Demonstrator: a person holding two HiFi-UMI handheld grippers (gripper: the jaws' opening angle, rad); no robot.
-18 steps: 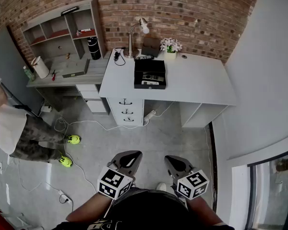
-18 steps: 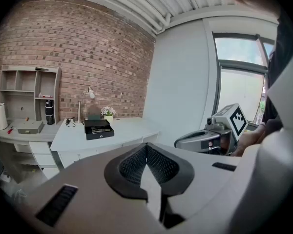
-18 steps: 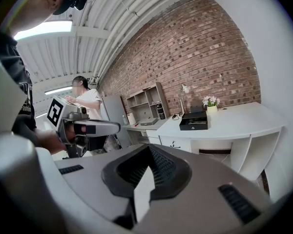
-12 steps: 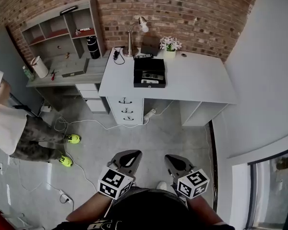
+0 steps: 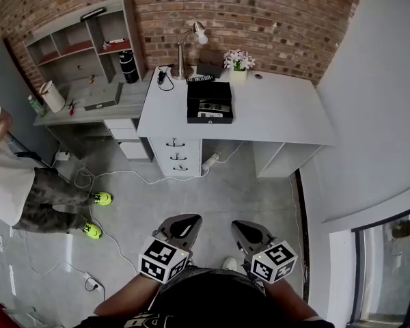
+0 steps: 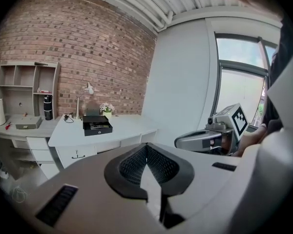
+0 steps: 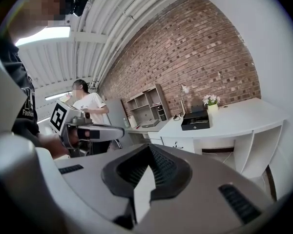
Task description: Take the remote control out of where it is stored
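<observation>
Plainly approach stage — left tongs [image 5: 180, 227] and right tongs [image 5: 249, 231] were clenched, empty; next meant reaching the box [image 5: 210, 102] at twelve o'clock.

No lettering reads clearly. The left hand-held gripper [image 5: 181, 225] and right hand-held gripper [image 5: 249, 231] bear only black-and-white square marker patterns (print on the dark shirt [image 7: 25, 112] is too small to read).

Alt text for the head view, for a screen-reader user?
Top-down view: the left gripper and right gripper, both shut and empty, sit near the wearer's waist, far from a white desk against a brick wall. On it, an open black box holds what looks like a remote control.
</observation>
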